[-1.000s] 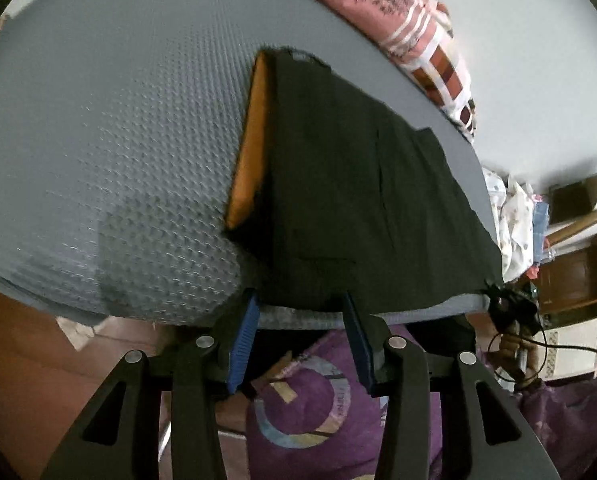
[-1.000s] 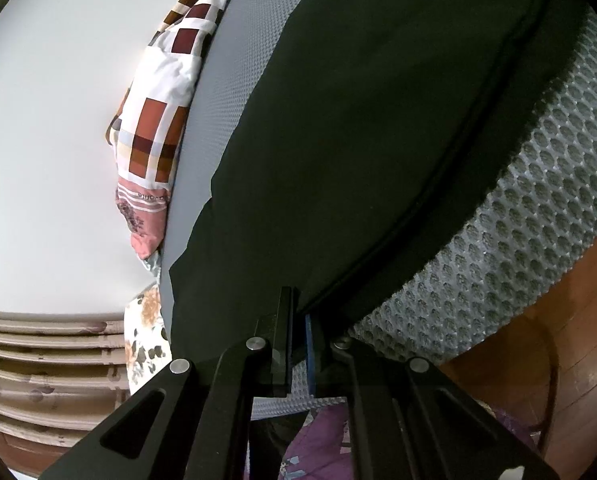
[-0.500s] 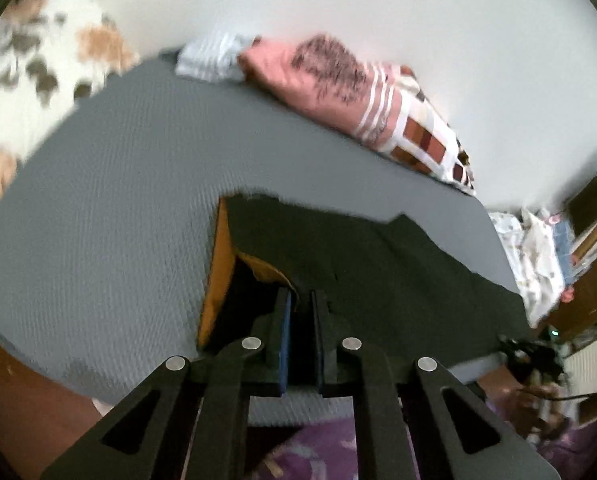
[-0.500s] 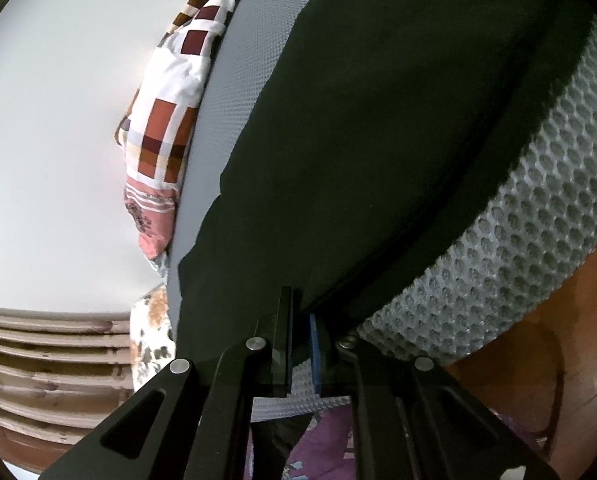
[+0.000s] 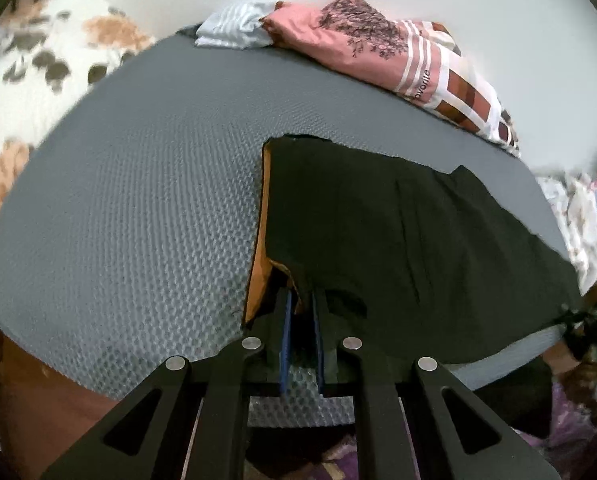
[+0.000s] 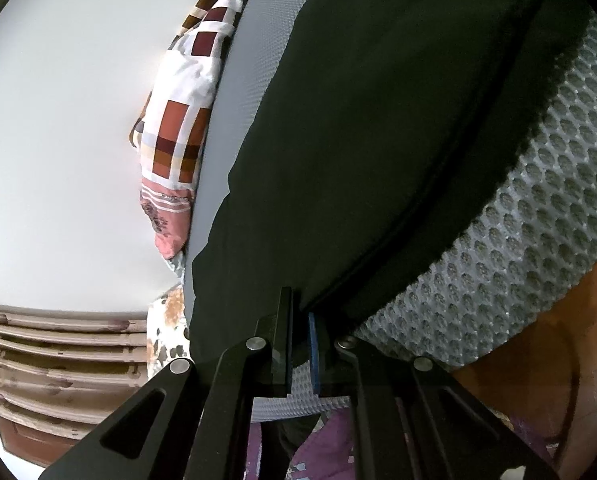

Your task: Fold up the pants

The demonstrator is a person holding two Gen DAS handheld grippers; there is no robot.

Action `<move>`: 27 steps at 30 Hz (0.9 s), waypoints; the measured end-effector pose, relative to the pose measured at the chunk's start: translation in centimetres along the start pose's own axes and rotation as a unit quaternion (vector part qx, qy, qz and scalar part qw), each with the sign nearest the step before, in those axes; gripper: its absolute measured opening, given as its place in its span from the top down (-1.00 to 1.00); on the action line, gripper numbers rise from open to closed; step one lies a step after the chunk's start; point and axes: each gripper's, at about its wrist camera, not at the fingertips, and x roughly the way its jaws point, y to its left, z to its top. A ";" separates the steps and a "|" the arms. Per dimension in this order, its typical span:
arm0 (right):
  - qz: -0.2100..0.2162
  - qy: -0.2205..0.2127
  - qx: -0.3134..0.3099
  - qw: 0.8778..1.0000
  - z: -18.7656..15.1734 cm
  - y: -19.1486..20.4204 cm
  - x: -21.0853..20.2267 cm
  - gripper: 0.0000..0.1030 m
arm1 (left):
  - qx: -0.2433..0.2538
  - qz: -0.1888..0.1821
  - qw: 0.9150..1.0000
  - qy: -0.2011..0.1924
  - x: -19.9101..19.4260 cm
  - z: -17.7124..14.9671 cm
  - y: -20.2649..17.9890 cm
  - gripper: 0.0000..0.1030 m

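Ahead and left of our left tongs (image 5: 300, 300) the bed's (image 5: 138, 184) grey honeycomb mesh lies bare. The black pants (image 5: 398, 240) with orange lining stretch along the near edge; our left tongs have just closed on their hem, our right tongs (image 6: 298, 320) are clamped on their edge.

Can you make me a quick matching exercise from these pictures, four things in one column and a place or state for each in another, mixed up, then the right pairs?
Column one:
1. black pants
2. patterned pillow
3. left claw
4. orange lining

Column two:
A. lying at the far edge of the grey mattress, against the white wall
B. shut on the near corner of the waistband
C. spread flat over the mattress
D. showing along the left edge of the pants

Pairs: 1-C, 2-A, 3-B, 4-D
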 end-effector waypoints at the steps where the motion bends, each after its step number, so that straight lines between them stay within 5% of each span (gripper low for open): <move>1: 0.008 -0.003 0.001 1.000 0.0 -0.2 -0.3 0.82 | 0.013 0.012 1.000 -0.001 0.2 -0.1 -0.4 0.79; 12: 0.023 -0.110 0.032 0.993 5.7 -3.5 -6.9 0.76 | 0.000 0.039 0.999 0.025 1.3 -0.7 0.3 0.65; 18: 0.060 -0.200 0.097 0.973 9.1 -8.6 -13.3 0.80 | 0.009 0.050 0.998 0.029 1.4 -0.5 -0.1 0.65; 20: 0.030 -0.224 0.090 0.970 10.0 -9.4 -15.3 0.85 | 0.010 0.052 0.998 0.031 1.4 -0.3 -0.1 0.65; 27: 0.031 -0.247 0.059 0.967 10.8 -9.4 -17.9 0.91 | 0.015 0.059 0.998 0.030 1.6 -0.1 -0.5 0.65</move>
